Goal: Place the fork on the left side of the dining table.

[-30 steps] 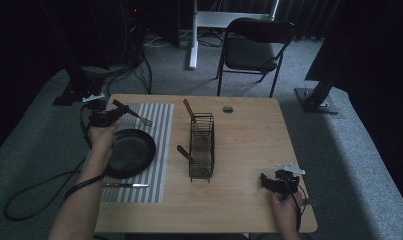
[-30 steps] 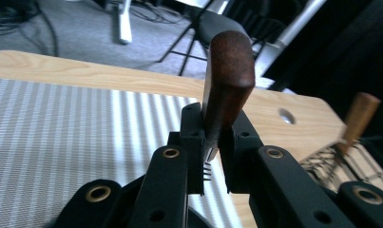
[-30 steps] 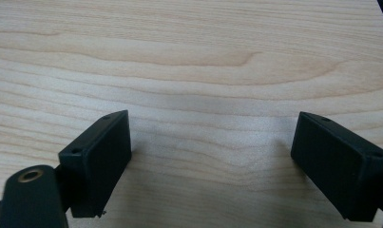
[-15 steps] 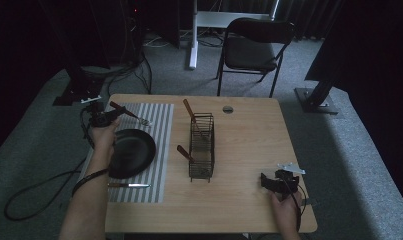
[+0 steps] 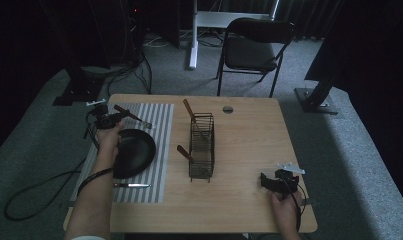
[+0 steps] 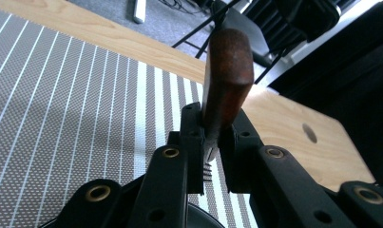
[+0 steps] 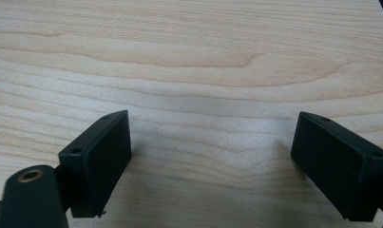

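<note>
At the far left of the table, the left gripper (image 5: pixel 109 120) pinches a fork (image 5: pixel 134 118) by its wooden handle (image 6: pixel 227 76) — jaws pressed tight on it, the tines above the striped mat (image 5: pixel 159 120). Just nearer sits a black pan (image 5: pixel 134 152), and a knife (image 5: pixel 131 185) lies at the mat's near edge. At mid-table stands a wire rack (image 5: pixel 201 147) holding two wooden-handled utensils. At the right, the right gripper (image 5: pixel 273 182) rests low over bare wood (image 7: pixel 189 61) — jaws spread wide, holding nothing.

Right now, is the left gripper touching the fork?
Touching. In the left gripper view, the left gripper has both jaws pressed against the fork, no gap either side.
</note>
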A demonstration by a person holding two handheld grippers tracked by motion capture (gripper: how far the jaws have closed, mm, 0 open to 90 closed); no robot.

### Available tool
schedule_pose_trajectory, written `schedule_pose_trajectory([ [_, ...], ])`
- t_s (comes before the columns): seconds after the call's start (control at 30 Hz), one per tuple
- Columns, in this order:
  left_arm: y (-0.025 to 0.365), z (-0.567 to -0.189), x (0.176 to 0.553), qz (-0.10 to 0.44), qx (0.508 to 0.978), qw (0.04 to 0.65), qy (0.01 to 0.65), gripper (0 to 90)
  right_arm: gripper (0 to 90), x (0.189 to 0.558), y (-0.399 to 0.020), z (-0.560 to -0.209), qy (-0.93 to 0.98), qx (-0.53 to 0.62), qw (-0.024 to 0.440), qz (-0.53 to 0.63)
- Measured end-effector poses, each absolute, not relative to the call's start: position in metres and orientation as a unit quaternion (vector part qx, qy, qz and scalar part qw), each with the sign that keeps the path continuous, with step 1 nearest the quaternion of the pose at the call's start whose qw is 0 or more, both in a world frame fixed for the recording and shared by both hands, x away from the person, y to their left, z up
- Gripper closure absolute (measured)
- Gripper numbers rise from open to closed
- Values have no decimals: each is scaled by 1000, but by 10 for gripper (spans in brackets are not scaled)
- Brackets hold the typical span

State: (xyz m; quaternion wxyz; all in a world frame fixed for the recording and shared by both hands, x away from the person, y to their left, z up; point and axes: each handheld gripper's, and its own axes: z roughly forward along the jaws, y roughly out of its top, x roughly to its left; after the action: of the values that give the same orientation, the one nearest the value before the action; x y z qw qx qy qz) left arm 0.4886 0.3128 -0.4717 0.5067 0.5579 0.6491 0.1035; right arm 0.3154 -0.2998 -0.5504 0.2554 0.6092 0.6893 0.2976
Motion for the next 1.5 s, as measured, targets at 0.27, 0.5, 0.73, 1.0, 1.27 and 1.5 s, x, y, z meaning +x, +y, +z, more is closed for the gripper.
schedule_pose_trajectory([
  [0.27, 315, -484, 492, 108, 532, 503, 673, 545, 129, 316, -300, -550, 690, 609, 256, 298],
  [0.5, 314, -487, 493, 145, 561, 461, 673, 467, 129, 316, -300, -550, 690, 609, 256, 298],
  [0.73, 314, -497, 497, 155, 574, 427, 681, 466, 129, 316, -300, -550, 690, 609, 256, 298],
  [1.0, 305, -503, 503, 132, 601, 422, 666, 467, 129, 316, -300, -550, 690, 609, 256, 298],
  [1.27, 311, -508, 503, 151, 575, 416, 688, 383, 129, 316, -300, -550, 690, 609, 256, 298],
  [1.5, 312, -509, 502, 165, 585, 386, 694, 382, 129, 316, -300, -550, 690, 609, 256, 298],
])
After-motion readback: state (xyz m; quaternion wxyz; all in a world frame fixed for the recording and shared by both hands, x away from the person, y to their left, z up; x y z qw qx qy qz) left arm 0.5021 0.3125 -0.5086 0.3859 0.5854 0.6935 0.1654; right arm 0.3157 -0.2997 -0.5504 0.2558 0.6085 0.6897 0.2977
